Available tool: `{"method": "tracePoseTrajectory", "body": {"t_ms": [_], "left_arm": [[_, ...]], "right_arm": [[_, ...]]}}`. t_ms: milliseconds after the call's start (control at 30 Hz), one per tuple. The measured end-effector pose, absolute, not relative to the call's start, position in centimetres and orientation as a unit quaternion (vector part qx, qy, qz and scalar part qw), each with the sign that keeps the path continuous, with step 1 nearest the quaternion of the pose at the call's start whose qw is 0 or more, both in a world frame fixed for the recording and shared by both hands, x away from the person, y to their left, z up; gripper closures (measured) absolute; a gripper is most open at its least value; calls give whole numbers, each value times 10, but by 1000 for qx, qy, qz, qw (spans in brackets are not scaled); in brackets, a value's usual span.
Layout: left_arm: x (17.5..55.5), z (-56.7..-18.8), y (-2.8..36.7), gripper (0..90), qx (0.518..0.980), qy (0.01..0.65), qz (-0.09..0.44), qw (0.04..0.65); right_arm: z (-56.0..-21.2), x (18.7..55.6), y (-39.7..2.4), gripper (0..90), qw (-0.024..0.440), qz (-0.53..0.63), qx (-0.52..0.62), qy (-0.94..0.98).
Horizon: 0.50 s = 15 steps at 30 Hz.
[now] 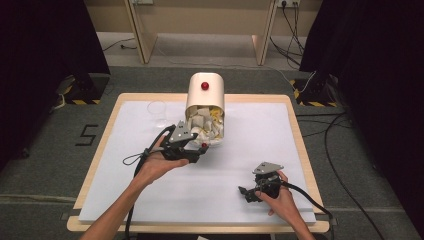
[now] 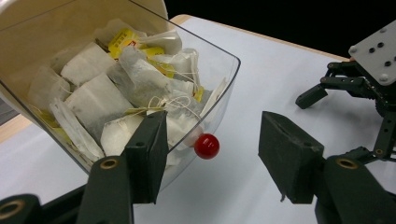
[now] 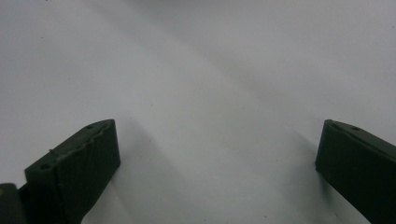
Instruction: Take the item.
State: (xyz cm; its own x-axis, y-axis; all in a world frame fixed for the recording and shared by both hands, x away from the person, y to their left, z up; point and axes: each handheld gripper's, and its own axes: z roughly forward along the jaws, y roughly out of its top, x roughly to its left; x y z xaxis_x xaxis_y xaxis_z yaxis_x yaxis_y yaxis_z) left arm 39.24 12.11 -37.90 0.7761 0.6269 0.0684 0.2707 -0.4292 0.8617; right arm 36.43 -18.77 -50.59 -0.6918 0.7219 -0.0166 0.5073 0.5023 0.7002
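A cream dispenser [image 1: 205, 90] with a red knob on top stands at the back of the white table [image 1: 260, 145]. Its clear front bin [image 2: 210, 70] is tilted out and holds several tea bags [image 2: 116, 88]. A small red knob [image 2: 207, 146] sticks out of the bin's front wall. My left gripper [image 2: 212, 135] is open, its jaws on either side of that knob and not touching it; in the high view the left gripper [image 1: 196, 151] sits just in front of the bin. My right gripper [image 1: 246, 194] rests open near the table's front right, and the right gripper [image 3: 217, 140] has only bare table between its jaws.
An empty clear cup [image 1: 158, 112] stands left of the dispenser. The table's wooden edge [image 1: 300, 130] frames the white surface. Cables trail from both grippers toward the front edge, and grey floor lies around the table.
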Motion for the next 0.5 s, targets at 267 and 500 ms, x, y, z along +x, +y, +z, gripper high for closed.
{"method": "tracePoseTrajectory", "body": {"t_ms": [267, 500], "left_arm": [[389, -380, 121, 416, 822, 272, 192, 461], [395, -370, 117, 392, 819, 271, 196, 466]], "right_arm": [[-506, 364, -188, 3, 155, 344, 360, 853], [-506, 364, -188, 3, 156, 345, 360, 853]]}}
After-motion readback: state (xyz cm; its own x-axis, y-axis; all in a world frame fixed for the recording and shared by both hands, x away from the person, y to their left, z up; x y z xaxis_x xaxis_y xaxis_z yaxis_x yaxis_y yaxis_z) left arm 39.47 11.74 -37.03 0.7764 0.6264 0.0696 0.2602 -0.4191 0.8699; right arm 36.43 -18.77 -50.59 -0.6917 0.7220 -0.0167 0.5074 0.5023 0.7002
